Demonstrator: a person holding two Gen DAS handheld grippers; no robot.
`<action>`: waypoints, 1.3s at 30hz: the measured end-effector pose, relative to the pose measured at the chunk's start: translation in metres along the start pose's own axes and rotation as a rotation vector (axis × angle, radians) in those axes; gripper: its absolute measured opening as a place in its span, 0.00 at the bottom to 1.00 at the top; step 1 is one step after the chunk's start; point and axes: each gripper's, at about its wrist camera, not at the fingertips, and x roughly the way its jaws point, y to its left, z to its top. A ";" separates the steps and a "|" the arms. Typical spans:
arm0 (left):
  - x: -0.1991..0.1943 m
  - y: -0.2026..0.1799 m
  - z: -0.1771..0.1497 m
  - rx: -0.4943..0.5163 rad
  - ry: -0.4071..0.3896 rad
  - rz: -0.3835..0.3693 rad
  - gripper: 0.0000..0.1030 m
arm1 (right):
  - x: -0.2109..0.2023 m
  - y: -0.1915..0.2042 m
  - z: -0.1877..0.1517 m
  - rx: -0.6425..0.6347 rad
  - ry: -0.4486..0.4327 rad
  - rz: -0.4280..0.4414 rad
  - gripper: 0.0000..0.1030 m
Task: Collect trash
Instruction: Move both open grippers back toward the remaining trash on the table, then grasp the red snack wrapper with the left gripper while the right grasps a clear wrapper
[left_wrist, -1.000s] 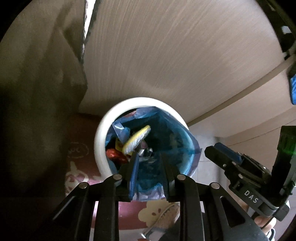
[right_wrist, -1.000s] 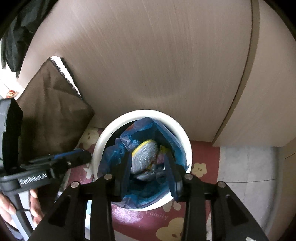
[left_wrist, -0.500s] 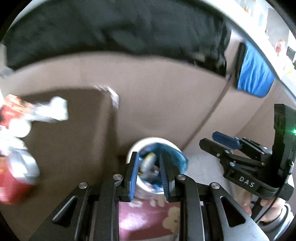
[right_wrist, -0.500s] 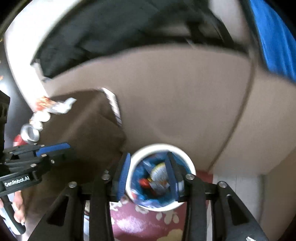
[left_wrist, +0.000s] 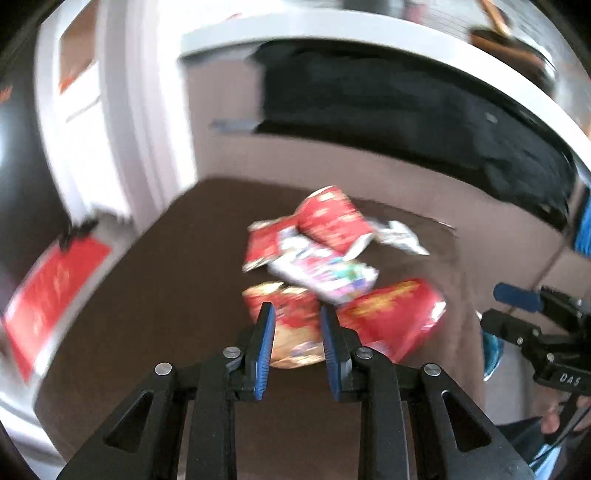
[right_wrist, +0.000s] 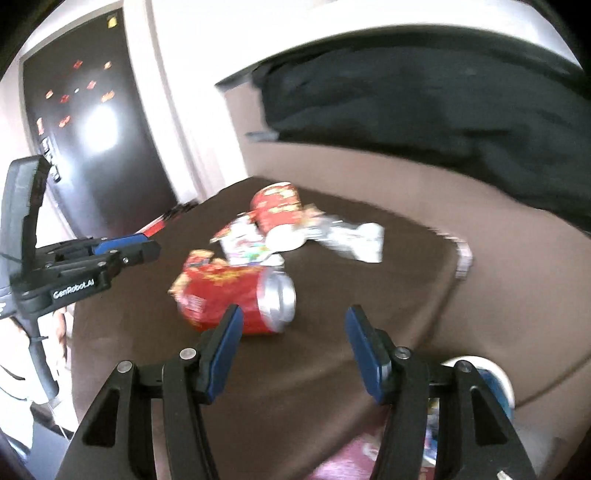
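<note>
A pile of trash lies on a dark brown cushion (left_wrist: 155, 295): a red can (right_wrist: 255, 299) on its side, a red snack bag (left_wrist: 295, 325), a red cup (right_wrist: 277, 206), a white-and-pink wrapper (left_wrist: 325, 273) and crumpled white paper (right_wrist: 354, 240). My left gripper (left_wrist: 297, 325) is open and empty, above the cushion with the snack bag seen between its fingers. My right gripper (right_wrist: 293, 325) is open wide and empty, just right of the can. The white bin (right_wrist: 495, 380) with its blue liner peeks out at the lower right of the right wrist view.
A black cloth (right_wrist: 424, 103) hangs over the sofa back (right_wrist: 369, 177) behind the cushion. A dark door (right_wrist: 92, 122) and white frame stand at the left. A red patterned mat (right_wrist: 354, 454) lies under the bin. A red sheet (left_wrist: 48, 299) lies left of the cushion.
Both grippers have swung up from the bin to the trash pile on the cushion. The right gripper has opened wider. The frames are motion-blurred.
</note>
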 end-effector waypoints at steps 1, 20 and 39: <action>0.006 0.012 -0.002 -0.029 0.018 -0.014 0.27 | 0.008 0.008 0.001 -0.008 0.011 0.008 0.53; 0.113 0.030 -0.001 -0.281 0.183 -0.182 0.22 | 0.075 -0.030 0.028 -0.189 0.032 -0.205 0.53; 0.043 0.036 0.022 -0.118 -0.048 -0.018 0.19 | 0.184 -0.026 0.068 -0.387 0.092 -0.216 0.08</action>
